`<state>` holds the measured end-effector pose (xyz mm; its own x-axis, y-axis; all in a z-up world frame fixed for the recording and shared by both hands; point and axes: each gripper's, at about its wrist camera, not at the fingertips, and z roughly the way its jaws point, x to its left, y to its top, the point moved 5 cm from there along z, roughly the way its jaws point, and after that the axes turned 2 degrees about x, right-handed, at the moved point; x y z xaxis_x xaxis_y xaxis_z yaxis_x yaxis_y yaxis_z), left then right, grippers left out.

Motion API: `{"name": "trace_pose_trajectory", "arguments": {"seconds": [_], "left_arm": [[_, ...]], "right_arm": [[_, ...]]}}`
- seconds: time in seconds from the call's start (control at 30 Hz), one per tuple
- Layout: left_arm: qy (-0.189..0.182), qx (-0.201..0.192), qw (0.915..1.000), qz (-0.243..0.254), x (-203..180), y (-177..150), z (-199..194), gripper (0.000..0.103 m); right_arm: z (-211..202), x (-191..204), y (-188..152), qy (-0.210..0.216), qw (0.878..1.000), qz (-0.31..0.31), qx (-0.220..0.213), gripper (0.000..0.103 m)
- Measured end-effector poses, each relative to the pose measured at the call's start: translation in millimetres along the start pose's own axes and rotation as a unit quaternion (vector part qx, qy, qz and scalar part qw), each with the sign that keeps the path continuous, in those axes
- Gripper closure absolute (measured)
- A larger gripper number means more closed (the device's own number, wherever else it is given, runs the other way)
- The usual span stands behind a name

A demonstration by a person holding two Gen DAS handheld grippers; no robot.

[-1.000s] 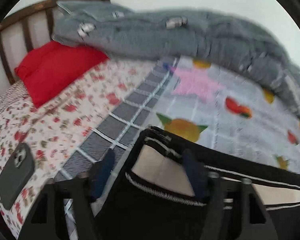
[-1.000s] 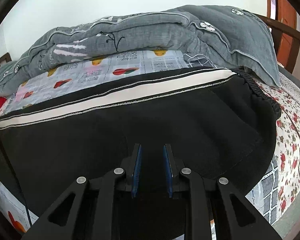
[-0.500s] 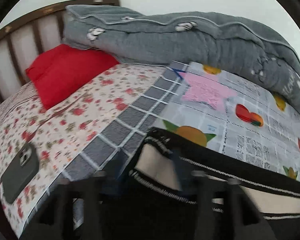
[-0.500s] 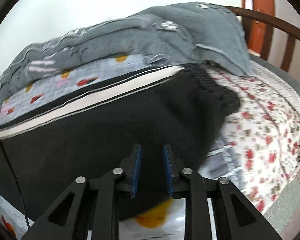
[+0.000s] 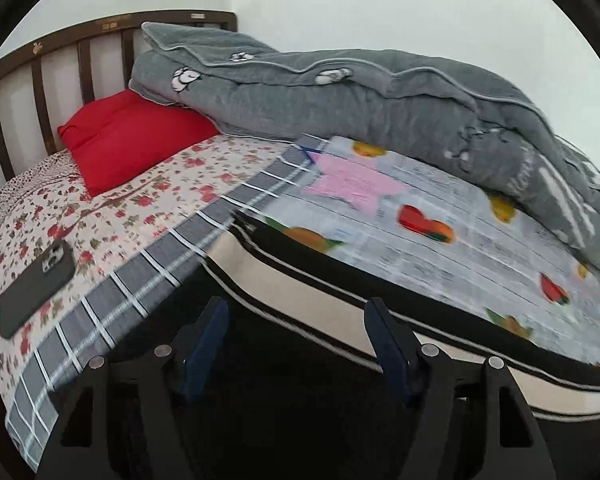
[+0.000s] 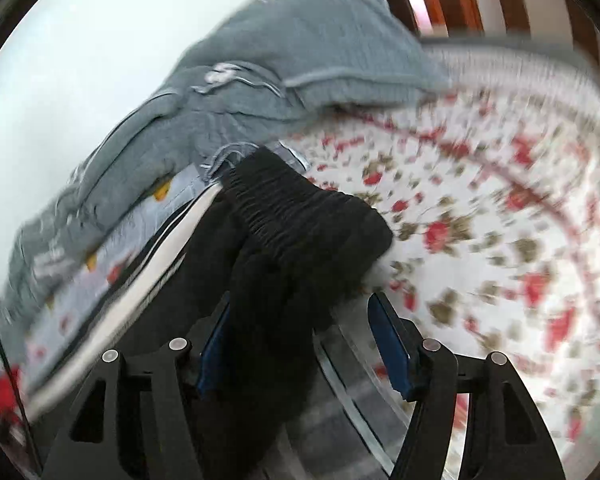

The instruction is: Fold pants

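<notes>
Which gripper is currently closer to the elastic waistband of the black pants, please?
Right. The right gripper, jaws opening, has the pants between its fingers, just below the waistband. The left gripper, also opening, is over the striped leg end; no waistband shows there.

Soft, even daylight, no glare, faint shadows. Left wrist view mostly sharp, slight smear on the pants [image 5: 300, 280] ahead of the claw. Right wrist view heavily motion-blurred, worst on the floral sheet [image 6: 500, 208] right of the claw. Fisheye bending, black vignette at edges
</notes>
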<state>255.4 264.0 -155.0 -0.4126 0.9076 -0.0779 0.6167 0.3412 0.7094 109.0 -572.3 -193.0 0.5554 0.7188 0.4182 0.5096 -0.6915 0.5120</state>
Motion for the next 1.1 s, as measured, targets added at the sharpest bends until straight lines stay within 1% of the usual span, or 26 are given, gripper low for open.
{"name": "trace_pose_trajectory", "arguments": {"seconds": [0.03, 0.07, 0.1, 0.13, 0.17, 0.2, 0.23, 0.3, 0.33, 0.37, 0.4, 0.5, 0.57, 0.6, 0.7, 0.77, 0.8, 0.87, 0.9, 0.93, 1.0, 1.03, 1.1], "left_arm": [[-0.005, 0.001, 1.0000, 0.000, -3.4, -3.7, -5.1, 0.034], [-0.010, 0.003, 0.9999, 0.001, -6.8, -8.7, -11.8, 0.034], [-0.013, 0.004, 0.9999, 0.003, -8.4, -12.3, -17.1, 0.034], [-0.014, 0.004, 0.9999, 0.005, -9.2, -16.4, -22.8, 0.034], [-0.012, 0.003, 0.9999, 0.009, -9.2, -20.6, -29.6, 0.034], [-0.007, -0.001, 0.9999, 0.013, -6.9, -25.8, -37.1, 0.034], [-0.003, -0.004, 0.9999, 0.014, -3.4, -30.4, -43.4, 0.034], [0.001, -0.002, 0.9999, 0.017, 5.1, -41.1, -54.2, 0.034], [0.000, 0.005, 0.9998, 0.019, 10.5, -46.1, -58.1, 0.034], [-0.003, 0.012, 0.9998, 0.017, 17.2, -51.2, -62.0, 0.034], [-0.009, 0.018, 0.9998, 0.010, 26.2, -57.6, -67.0, 0.034], [-0.032, 0.026, 0.9992, -0.005, 47.6, -75.0, -79.6, 0.034], [-0.032, 0.031, 0.9989, -0.014, 60.0, -85.2, -82.9, 0.034], [-0.035, 0.042, 0.9981, -0.026, 67.2, -91.4, -82.0, 0.034], [-0.071, 0.090, 0.9917, -0.060, 81.5, -106.8, -78.0, 0.034], [-0.079, 0.104, 0.9886, -0.075, 88.1, -112.7, -79.2, 0.034], [-0.087, 0.107, 0.9876, -0.074, 89.9, -113.5, -79.9, 0.034], [-0.092, 0.093, 0.9890, -0.068, 92.8, -111.7, -79.8, 0.034], [-0.089, 0.087, 0.9896, -0.073, 96.1, -111.4, -77.6, 0.034], [-0.094, 0.086, 0.9883, -0.084, 99.5, -111.6, -74.0, 0.034], [-0.127, 0.090, 0.9807, -0.119, 105.6, -112.8, -61.7, 0.034], [-0.138, 0.086, 0.9779, -0.131, 107.6, -112.0, -57.4, 0.034], [-0.149, 0.068, 0.9749, -0.151, 113.0, -107.6, -50.1, 0.034]], "right_arm": [[8.1, 0.1, 6.4, 0.014, 1.000, 0.018, 0.006, 0.041], [9.2, 3.9, 10.7, 0.009, 1.000, 0.015, 0.000, 0.048], [6.7, 13.8, 17.2, 0.002, 1.000, -0.016, -0.011, 0.054], [-2.5, 27.8, 23.4, -0.005, 0.997, -0.066, -0.039, 0.057], [-12.2, 35.1, 25.9, -0.001, 0.994, -0.088, -0.068, 0.058], [-17.8, 37.0, 27.9, -0.005, 0.992, -0.093, -0.085, 0.058], [-15.8, 33.3, 28.5, -0.023, 0.993, -0.086, -0.082, 0.057], [-1.3, 21.3, 24.9, -0.043, 0.996, -0.065, -0.050, 0.054], [7.5, 14.4, 19.3, -0.049, 0.997, -0.060, -0.024, 0.054], [11.2, 10.3, 14.4, -0.052, 0.997, -0.060, -0.010, 0.053], [7.3, 6.3, 9.9, -0.046, 0.997, -0.064, -0.010, 0.053], [-20.4, 6.8, 0.2, -0.074, 0.992, -0.094, -0.041, 0.051], [-37.3, 14.8, -5.2, -0.083, 0.987, -0.123, -0.053, 0.051], [-43.5, 21.8, -6.8, -0.082, 0.986, -0.134, -0.051, 0.051], [-60.7, 48.9, -8.1, -0.065, 0.985, -0.156, -0.038, 0.051], [-71.0, 66.2, -11.4, -0.055, 0.984, -0.165, -0.035, 0.051], [-78.0, 76.9, -14.1, -0.043, 0.984, -0.170, -0.035, 0.051], [-92.0, 102.3, -24.2, -0.019, 0.980, -0.191, -0.045, 0.051], [-95.6, 108.0, -30.0, -0.014, 0.979, -0.197, -0.050, 0.049], [-99.1, 117.7, -38.9, -0.009, 0.977, -0.206, -0.055, 0.048], [-101.2, 132.7, -59.1, 0.009, 0.975, -0.218, -0.052, 0.048], [-100.0, 137.2, -65.7, 0.019, 0.974, -0.220, -0.049, 0.048], [-95.7, 143.2, -81.0, 0.033, 0.973, -0.224, -0.041, 0.048]]}}
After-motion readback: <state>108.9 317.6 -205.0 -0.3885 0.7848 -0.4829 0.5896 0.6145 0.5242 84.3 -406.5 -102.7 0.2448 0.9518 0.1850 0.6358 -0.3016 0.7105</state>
